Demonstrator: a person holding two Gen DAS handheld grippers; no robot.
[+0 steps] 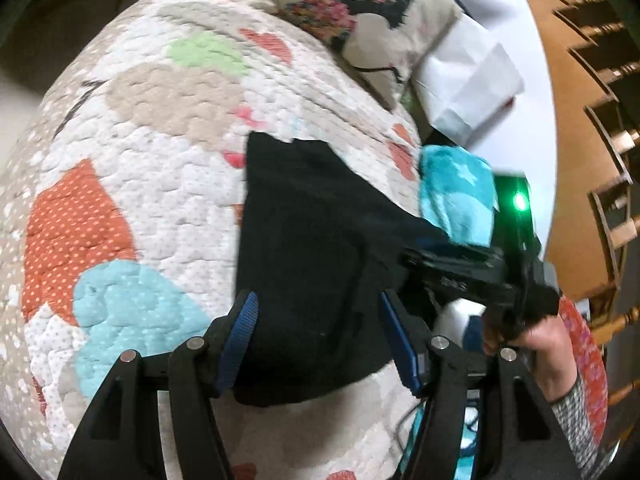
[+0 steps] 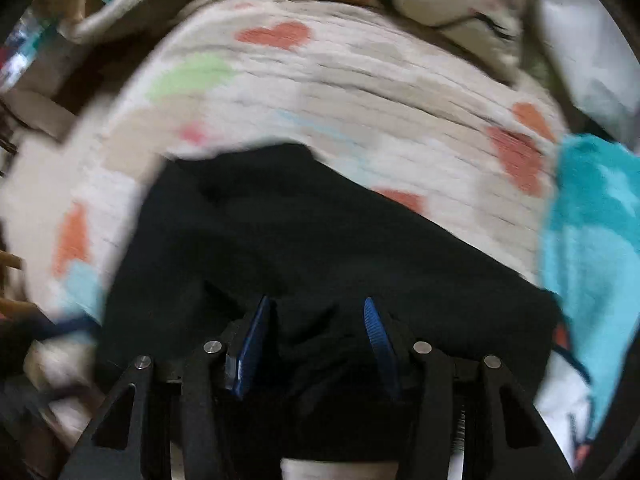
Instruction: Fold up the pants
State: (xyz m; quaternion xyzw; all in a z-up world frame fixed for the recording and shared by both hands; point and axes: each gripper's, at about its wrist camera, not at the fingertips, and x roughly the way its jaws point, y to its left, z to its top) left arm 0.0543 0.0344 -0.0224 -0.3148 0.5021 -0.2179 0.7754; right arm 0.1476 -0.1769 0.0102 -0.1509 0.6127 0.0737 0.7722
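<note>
Underneath, black pants [image 1: 312, 240] on quilt [image 1: 140, 140], both claws [image 1: 316, 312] [image 2: 316, 312] spread apart over cloth edge.

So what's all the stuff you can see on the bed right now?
pants: one, black, spread on the quilt between both pairs of tongs
quilt: one, white and beige with orange, blue and green patches, covering the bed
pillow: one, beige with a colourful print, at the far end
teal cloth: one, teal and white, at the quilt's right edge
white fabric: one piece, beside the pillow
wooden chairs: brown, count unclear, far right
left tongs: black with blue pads, open over the pants
right tongs: same colours, open, pants between them
hand: holding the right tongs
</note>
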